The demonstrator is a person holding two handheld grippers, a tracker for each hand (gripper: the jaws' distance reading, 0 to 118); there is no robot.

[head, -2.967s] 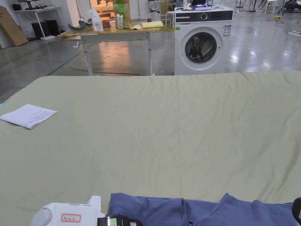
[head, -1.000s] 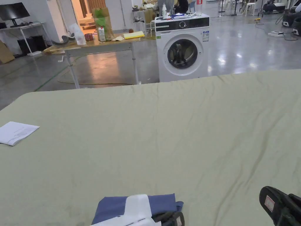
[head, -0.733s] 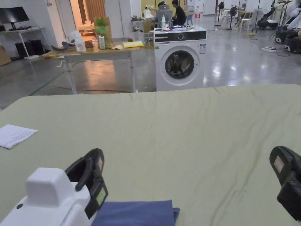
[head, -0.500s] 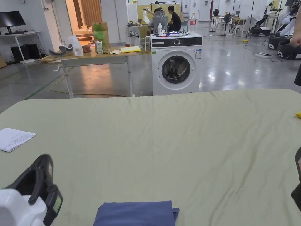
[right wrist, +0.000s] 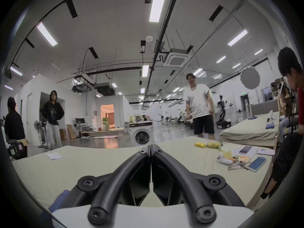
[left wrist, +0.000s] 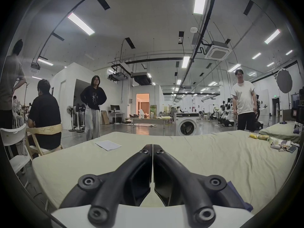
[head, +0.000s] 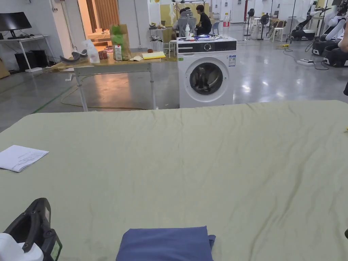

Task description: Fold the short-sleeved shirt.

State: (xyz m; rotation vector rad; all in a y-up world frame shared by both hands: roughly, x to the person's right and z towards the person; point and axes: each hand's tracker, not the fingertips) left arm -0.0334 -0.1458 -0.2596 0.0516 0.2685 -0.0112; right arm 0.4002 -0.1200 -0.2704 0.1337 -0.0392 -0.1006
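Note:
The blue short-sleeved shirt (head: 164, 244) lies folded into a neat rectangle at the near edge of the green-covered bed (head: 190, 159). A corner of the shirt (left wrist: 236, 194) lies right of my left gripper, and an edge of the shirt (right wrist: 60, 198) lies left of my right gripper. My left gripper (left wrist: 152, 146) is shut with nothing between its jaws, raised off the bed; its body (head: 32, 231) sits at the bottom left of the head view, left of the shirt. My right gripper (right wrist: 150, 147) is likewise shut and empty, held above the bed.
A paper sheet (head: 21, 158) lies at the bed's left edge. Snacks and phones (right wrist: 238, 157) are spread at its right end. A washing machine (head: 206, 70) and a worktable (head: 112, 64) stand beyond the bed. Several people (left wrist: 93, 106) stand or sit around.
Three seconds ago the shirt lay spread wider; now it is a compact folded rectangle. Both grippers have drawn back from it, the left down to the lower left, the right out past the right edge.

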